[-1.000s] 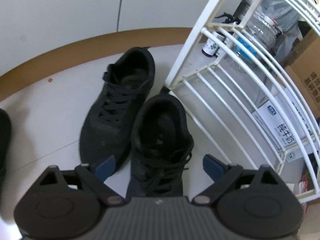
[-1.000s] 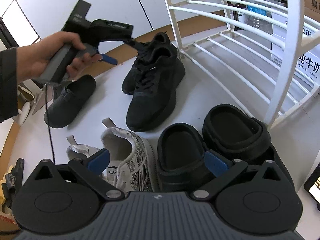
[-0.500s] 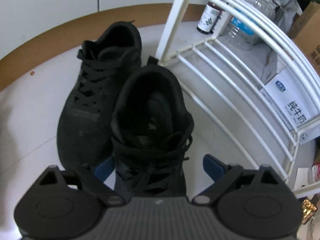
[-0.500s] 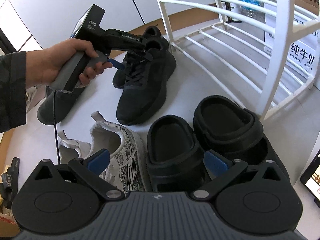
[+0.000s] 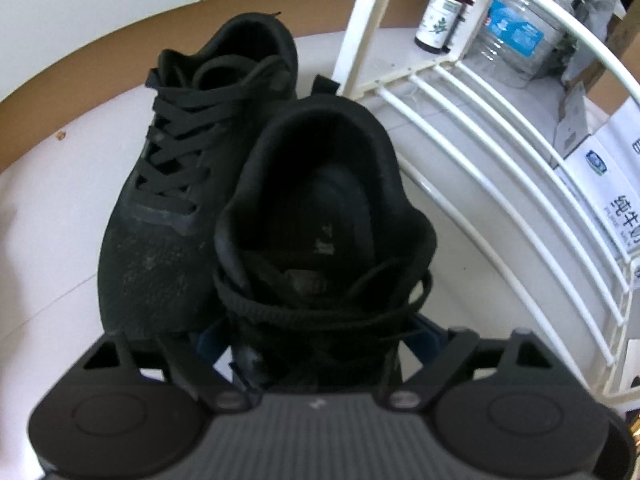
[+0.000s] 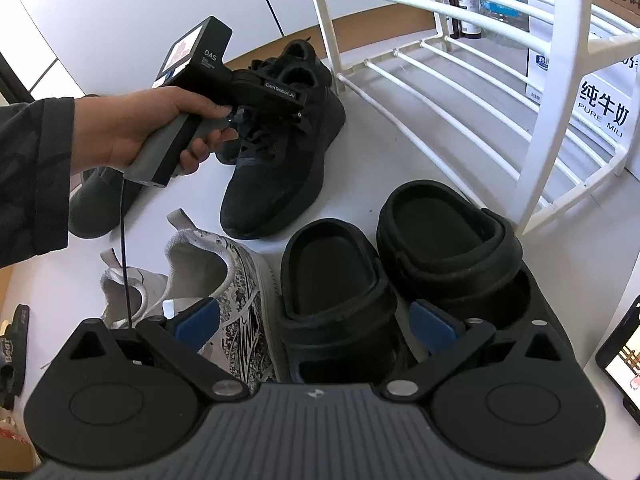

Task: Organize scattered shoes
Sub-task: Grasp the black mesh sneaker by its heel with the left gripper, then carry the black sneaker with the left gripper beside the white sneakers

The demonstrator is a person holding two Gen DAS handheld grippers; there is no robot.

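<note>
While the left tongs (image 5: 316,340) close around the laced black mesh sneaker (image 5: 320,240) beside its twin (image 5: 180,200) on the white floor (image 5: 48,208), the right tongs (image 6: 316,320) hang apart above black rubber clogs (image 6: 336,280) near the white wire rack (image 6: 460,92).

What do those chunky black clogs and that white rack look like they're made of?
Black clogs: probably moulded foam or rubber; smooth, matte, seamless one-piece walls with thick rounded rims. White rack: likely painted metal or plastic; glossy round bars on thicker posts. The look alone doesn't settle which.
</note>
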